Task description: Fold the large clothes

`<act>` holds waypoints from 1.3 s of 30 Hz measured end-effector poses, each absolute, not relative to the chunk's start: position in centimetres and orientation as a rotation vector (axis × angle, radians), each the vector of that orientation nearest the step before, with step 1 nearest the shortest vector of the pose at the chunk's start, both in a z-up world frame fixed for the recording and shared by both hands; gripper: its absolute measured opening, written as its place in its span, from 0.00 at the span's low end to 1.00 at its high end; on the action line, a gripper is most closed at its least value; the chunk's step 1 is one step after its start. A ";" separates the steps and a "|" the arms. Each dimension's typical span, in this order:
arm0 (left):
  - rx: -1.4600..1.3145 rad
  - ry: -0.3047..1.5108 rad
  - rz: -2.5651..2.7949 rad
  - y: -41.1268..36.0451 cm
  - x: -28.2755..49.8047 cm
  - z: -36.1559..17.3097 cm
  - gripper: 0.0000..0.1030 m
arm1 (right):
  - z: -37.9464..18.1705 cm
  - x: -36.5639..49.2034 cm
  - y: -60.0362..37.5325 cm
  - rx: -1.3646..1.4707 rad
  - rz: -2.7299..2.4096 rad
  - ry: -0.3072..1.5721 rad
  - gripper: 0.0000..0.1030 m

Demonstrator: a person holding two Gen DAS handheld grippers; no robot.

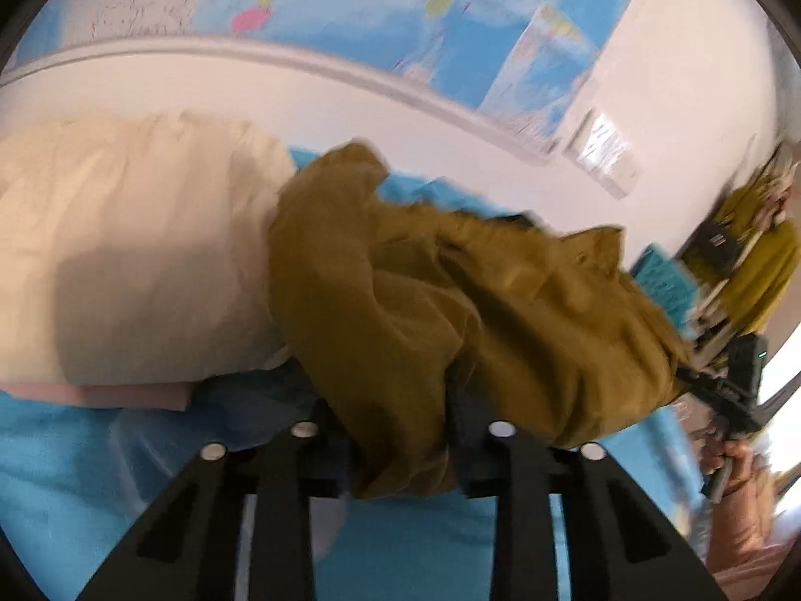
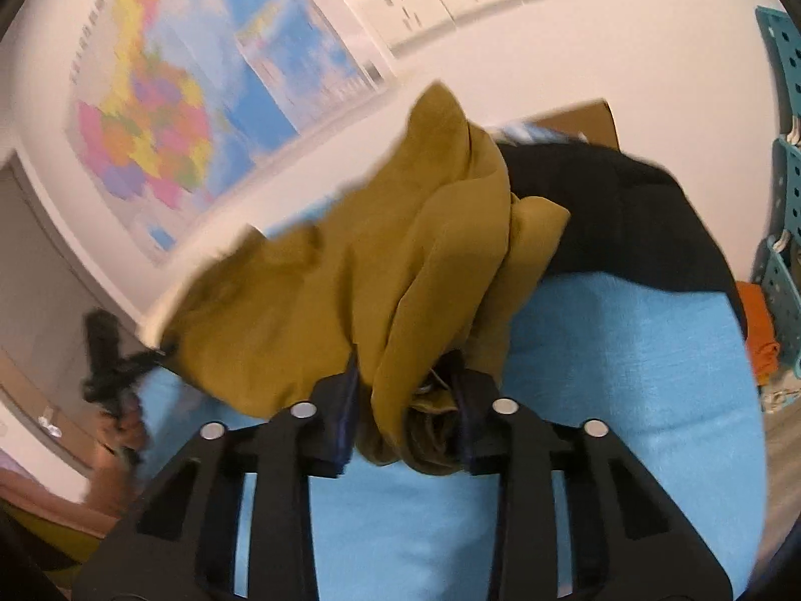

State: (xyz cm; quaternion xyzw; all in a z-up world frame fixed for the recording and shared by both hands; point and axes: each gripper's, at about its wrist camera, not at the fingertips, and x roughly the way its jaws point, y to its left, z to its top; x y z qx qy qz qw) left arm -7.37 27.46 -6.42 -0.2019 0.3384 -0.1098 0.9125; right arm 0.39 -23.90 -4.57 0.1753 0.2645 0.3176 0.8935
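Note:
An olive-brown garment (image 1: 450,310) hangs bunched in the air between my two grippers, above a blue bed sheet (image 1: 60,481). My left gripper (image 1: 400,430) is shut on one bunched end of it. My right gripper (image 2: 406,400) is shut on the other end of the garment (image 2: 350,300), whose folds rise in front of the camera. The right gripper also shows far right in the left wrist view (image 1: 736,390), and the left gripper shows far left in the right wrist view (image 2: 107,360). The fingertips are hidden by cloth.
A cream pillow (image 1: 130,250) lies on the sheet to the left, with a pink cloth (image 1: 125,395) under it. A black garment (image 2: 626,220) lies on the sheet (image 2: 626,400). Teal baskets (image 2: 786,150) stand at the right. A map (image 2: 165,115) hangs on the wall.

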 end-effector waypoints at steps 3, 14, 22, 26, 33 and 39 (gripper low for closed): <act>-0.436 0.684 -0.288 27.5 -10.5 -4.3 0.22 | -1.6 -3.1 -26.5 0.389 0.730 0.472 0.27; -0.343 0.849 -0.197 25.4 -13.2 -6.6 0.56 | -7.0 -2.1 -28.5 0.305 0.400 0.675 0.77; -0.101 0.729 -0.265 19.4 -10.1 -1.7 0.77 | -3.1 0.6 -20.6 0.089 0.553 0.593 0.80; -0.061 0.877 -0.289 17.4 -5.5 -5.1 0.72 | -5.1 4.8 -16.6 0.029 0.599 0.710 0.58; -0.118 0.977 -0.168 18.8 0.1 -8.8 0.38 | -3.7 7.5 -15.0 0.002 0.540 0.632 0.03; -0.200 0.953 -0.118 20.4 1.1 -10.2 0.41 | -7.1 10.9 -13.2 -0.060 0.511 0.770 0.05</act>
